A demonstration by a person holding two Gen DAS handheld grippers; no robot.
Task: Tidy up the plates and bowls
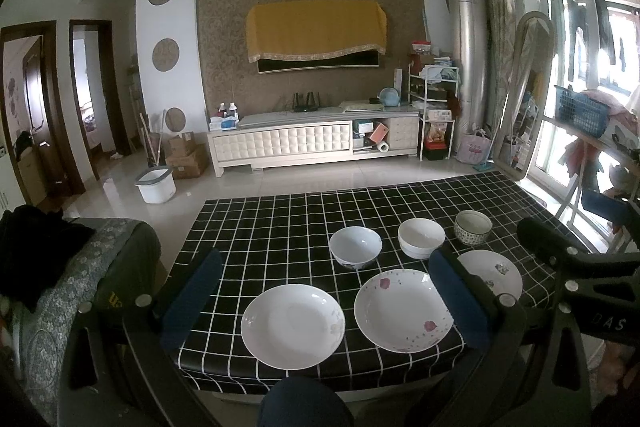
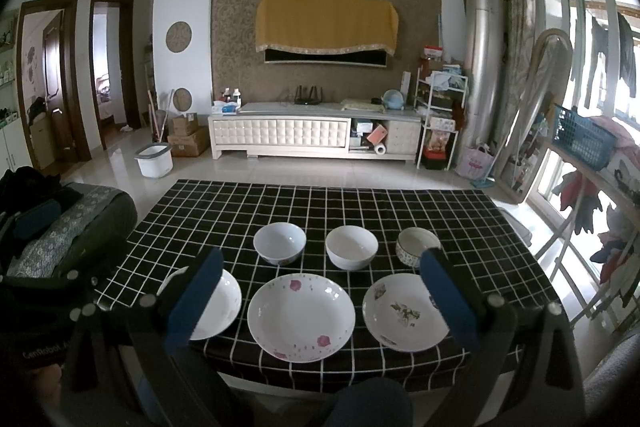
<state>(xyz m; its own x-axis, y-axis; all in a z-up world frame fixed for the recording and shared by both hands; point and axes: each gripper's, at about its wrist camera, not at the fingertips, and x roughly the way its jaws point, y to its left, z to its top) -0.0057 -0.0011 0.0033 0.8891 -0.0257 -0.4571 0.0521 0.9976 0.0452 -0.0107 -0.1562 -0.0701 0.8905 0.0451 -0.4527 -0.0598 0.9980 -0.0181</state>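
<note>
Three plates lie in a front row on the black checked table [image 2: 400, 203]: a plain white plate [image 1: 293, 326] [image 2: 218, 303] at left, a pink-flowered plate [image 1: 404, 310] [image 2: 301, 317] in the middle, a leaf-patterned plate [image 1: 498, 273] [image 2: 404, 313] at right. Behind them stand a white bowl [image 1: 355, 247] [image 2: 279, 242], a second white bowl [image 1: 421, 237] [image 2: 351, 247] and a patterned bowl [image 1: 472, 227] [image 2: 414, 247]. My left gripper [image 1: 326, 291] hovers open above the front row, holding nothing. My right gripper [image 2: 322, 291] is likewise open and empty.
A sofa arm with grey patterned cloth [image 1: 80, 267] [image 2: 76, 223] borders the table's left side. Beyond the table are tiled floor, a white bucket [image 1: 156, 185] and a TV cabinet [image 2: 316, 135]. A folding rack with a blue basket [image 2: 580, 137] stands at right.
</note>
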